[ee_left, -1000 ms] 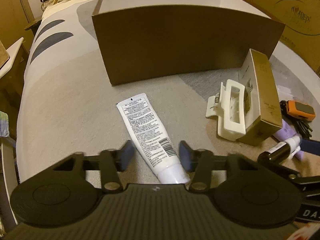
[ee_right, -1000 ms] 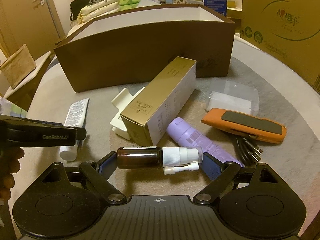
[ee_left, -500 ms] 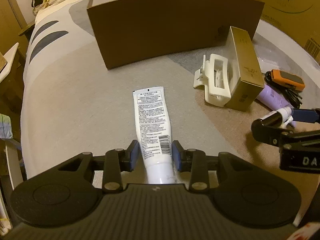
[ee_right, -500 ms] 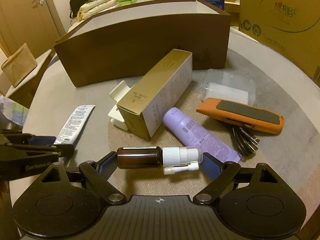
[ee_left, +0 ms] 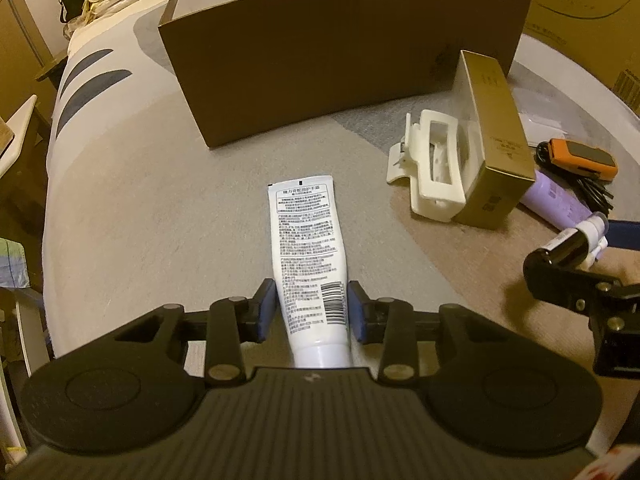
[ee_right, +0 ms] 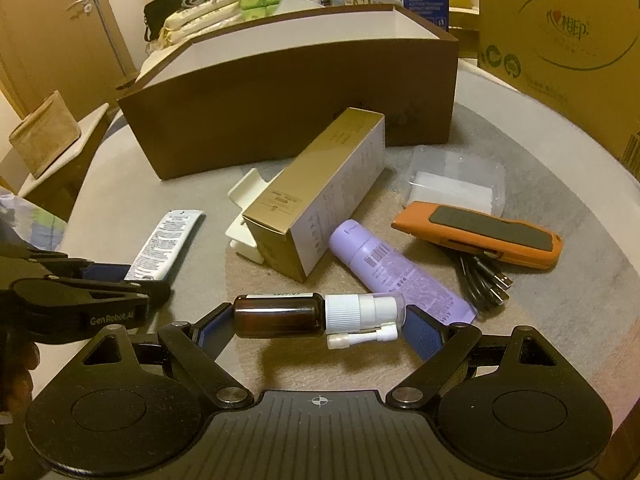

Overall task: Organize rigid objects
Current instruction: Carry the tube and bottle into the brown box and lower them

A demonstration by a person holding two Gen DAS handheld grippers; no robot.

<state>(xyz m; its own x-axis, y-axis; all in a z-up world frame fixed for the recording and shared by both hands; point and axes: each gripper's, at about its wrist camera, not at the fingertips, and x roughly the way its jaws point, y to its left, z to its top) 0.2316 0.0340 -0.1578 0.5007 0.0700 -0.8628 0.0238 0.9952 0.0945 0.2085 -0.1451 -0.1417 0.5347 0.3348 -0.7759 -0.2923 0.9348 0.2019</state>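
Note:
My left gripper (ee_left: 312,312) is shut on a white tube (ee_left: 308,248) near its cap end; the tube points toward the open brown box (ee_left: 340,60). The tube also shows in the right wrist view (ee_right: 164,240). My right gripper (ee_right: 320,320) is shut on a brown spray bottle (ee_right: 304,316) with a white cap, held sideways above the surface. The brown box (ee_right: 288,92) stands behind the loose items.
A gold carton (ee_right: 320,192) leans on a white hair clip (ee_left: 432,168). A purple tube (ee_right: 392,268), an orange device (ee_right: 480,236) with black cables (ee_right: 484,280) and a clear plastic case (ee_right: 456,180) lie at the right. Cardboard boxes (ee_right: 560,40) stand behind.
My left gripper moved over the white tube and closed on it, then lifted slightly. My right gripper kept holding the spray bottle and barely moved.

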